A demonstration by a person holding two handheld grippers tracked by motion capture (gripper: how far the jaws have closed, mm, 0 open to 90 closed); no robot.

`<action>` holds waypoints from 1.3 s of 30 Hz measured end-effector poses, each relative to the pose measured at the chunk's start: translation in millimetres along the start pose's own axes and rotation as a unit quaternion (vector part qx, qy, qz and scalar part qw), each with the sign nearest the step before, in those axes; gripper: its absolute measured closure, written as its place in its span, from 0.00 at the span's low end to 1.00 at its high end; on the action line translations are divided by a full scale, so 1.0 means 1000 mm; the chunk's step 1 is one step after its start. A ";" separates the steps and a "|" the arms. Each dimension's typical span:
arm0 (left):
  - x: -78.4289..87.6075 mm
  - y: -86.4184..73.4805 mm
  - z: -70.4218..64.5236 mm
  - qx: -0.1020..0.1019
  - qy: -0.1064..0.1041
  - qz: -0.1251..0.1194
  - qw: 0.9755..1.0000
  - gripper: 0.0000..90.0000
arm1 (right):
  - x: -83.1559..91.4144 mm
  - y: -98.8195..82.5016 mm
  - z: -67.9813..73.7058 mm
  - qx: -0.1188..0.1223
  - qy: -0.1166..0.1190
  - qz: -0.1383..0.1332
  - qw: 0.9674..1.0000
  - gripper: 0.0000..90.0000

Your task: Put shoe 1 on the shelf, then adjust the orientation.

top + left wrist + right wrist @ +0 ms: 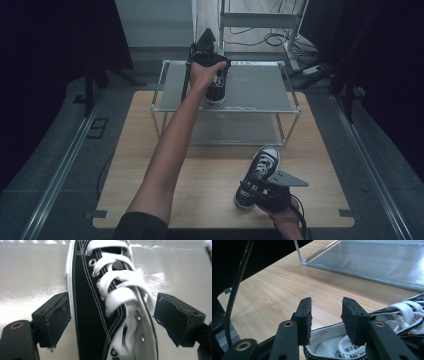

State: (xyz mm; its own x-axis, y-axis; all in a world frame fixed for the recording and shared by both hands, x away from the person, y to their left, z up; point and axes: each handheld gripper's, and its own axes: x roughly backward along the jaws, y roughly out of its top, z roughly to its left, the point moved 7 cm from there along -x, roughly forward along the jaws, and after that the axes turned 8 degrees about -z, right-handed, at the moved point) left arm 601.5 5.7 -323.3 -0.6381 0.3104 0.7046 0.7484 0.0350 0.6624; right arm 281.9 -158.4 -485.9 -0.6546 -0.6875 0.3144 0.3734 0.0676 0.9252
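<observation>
Left gripper view, sneaker [110, 307] between parted jaws

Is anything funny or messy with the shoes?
A little. The pair is split: one sneaker sits on the rack's top shelf, the other sneaker lies on the wooden table. Nothing looks torn or spilled.

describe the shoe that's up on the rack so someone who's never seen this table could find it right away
On the wooden table stands a metal two-tier rack. The shoe sits on its top shelf near the left end, between the open jaws of the left gripper. Its twin, the other black-and-white sneaker, is down on the tabletop.
</observation>
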 end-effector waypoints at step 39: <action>0.106 -0.126 0.049 -0.114 -0.179 -0.062 0.975 0.21 | -0.013 -0.047 0.046 0.076 -0.005 0.075 0.994 1.00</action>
State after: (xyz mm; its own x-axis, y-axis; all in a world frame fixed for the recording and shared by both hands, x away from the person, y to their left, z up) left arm 448.6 81.1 -344.7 -0.5871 0.6301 0.5082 0.5832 -0.1061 0.8053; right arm 243.3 -119.3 -523.4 -0.6067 -0.6537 0.4524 0.3634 0.2782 0.8892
